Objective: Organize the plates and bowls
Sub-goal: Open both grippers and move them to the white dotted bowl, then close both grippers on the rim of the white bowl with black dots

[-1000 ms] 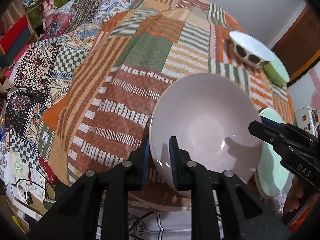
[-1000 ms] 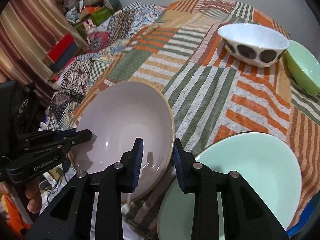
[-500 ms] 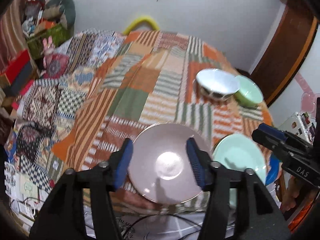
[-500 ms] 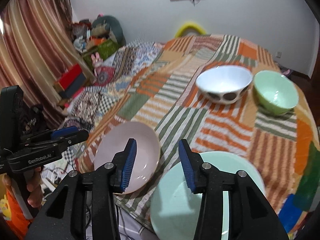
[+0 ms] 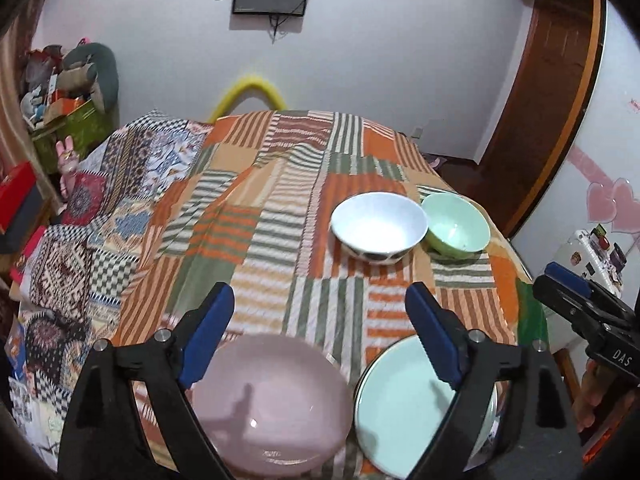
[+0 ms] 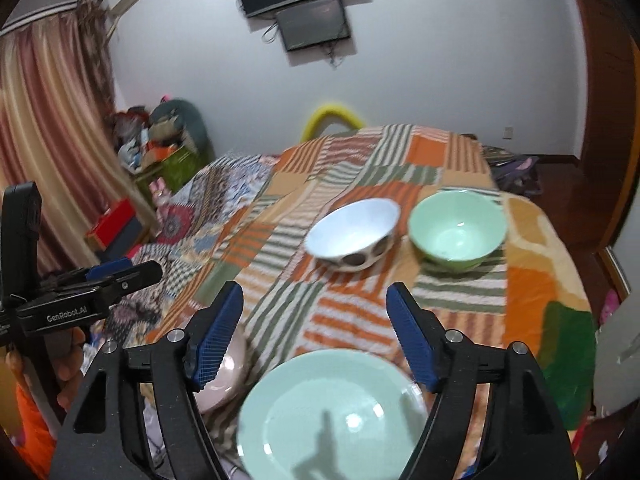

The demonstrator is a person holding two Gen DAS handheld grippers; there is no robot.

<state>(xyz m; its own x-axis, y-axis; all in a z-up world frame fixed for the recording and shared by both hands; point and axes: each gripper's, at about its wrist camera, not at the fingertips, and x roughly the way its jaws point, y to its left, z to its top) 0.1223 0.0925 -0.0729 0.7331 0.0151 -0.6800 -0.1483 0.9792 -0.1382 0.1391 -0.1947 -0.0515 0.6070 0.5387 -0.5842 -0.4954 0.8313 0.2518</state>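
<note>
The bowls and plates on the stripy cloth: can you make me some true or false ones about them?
1. The white round bowl with dark spots sits beside the green round bowl. True.
2. The left tongs are squeezing the pink round plate. False: they are open, holding nothing.
3. The pale green round plate lies near the table's front edge. True.
4. The green bowl is stacked inside the white bowl. False: they stand side by side.
5. The right tongs are open. True.

Plates: two, one pink plate (image 5: 272, 404) and one mint plate (image 5: 404, 408), near edge. Bowls: two, one white bowl (image 5: 378, 226) with dark spots and one green bowl (image 5: 456, 224), far right. Wall screens: two (image 6: 312, 28).
</note>
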